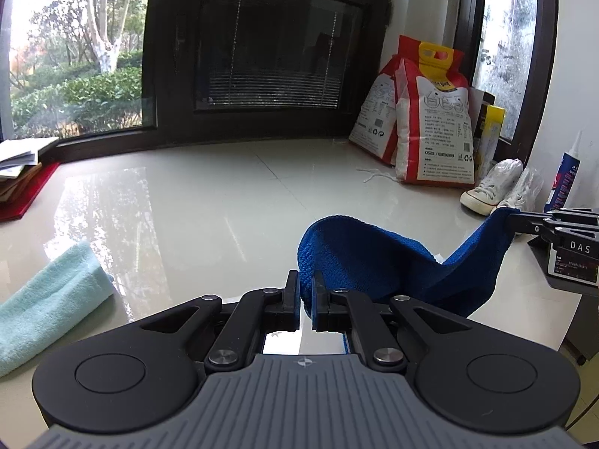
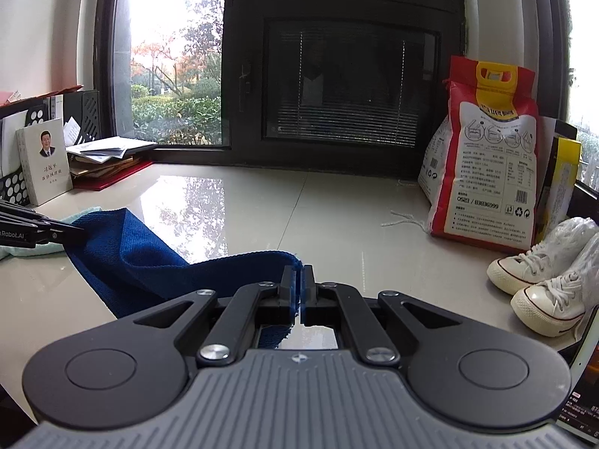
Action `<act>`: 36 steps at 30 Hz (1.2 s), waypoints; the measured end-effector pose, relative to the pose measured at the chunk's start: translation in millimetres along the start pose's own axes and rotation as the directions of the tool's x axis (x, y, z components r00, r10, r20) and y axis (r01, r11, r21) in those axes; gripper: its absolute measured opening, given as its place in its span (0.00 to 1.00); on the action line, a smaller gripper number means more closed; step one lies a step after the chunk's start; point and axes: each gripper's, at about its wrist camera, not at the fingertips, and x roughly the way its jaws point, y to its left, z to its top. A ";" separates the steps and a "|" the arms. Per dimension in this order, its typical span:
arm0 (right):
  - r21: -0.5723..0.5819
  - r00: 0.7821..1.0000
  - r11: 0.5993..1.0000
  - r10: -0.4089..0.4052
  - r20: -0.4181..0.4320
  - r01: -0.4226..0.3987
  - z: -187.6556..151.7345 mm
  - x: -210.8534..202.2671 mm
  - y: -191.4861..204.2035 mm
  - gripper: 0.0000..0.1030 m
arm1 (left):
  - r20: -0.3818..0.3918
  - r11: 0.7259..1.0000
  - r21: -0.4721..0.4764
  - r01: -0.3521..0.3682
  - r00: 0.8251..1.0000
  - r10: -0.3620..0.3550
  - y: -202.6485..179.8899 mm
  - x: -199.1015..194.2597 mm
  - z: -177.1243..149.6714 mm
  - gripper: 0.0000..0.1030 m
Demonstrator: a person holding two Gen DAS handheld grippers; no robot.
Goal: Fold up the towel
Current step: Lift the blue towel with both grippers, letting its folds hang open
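A dark blue towel (image 1: 378, 262) hangs slack between my two grippers above the glossy white table (image 1: 209, 202). My left gripper (image 1: 306, 280) is shut on one corner of it. The right gripper (image 1: 514, 220) shows at the right edge of the left wrist view, shut on the opposite corner. In the right wrist view the blue towel (image 2: 142, 258) sags to the left, my right gripper (image 2: 300, 275) pinches its corner, and the left gripper (image 2: 75, 232) holds the far end at the left edge.
A folded light teal towel (image 1: 48, 299) lies on the table at the left. Rice bags (image 2: 486, 172), white sneakers (image 2: 539, 280) and a white string (image 2: 404, 220) sit at the right. Books and papers (image 2: 105, 161) are stacked at the back left by the window.
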 end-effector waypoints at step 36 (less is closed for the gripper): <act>-0.004 0.992 1.000 0.015 0.129 -0.015 66.0 34.3 -9.6 0.02 | 0.086 0.995 0.083 -0.048 0.996 0.041 23.4 5.7 60.3 0.06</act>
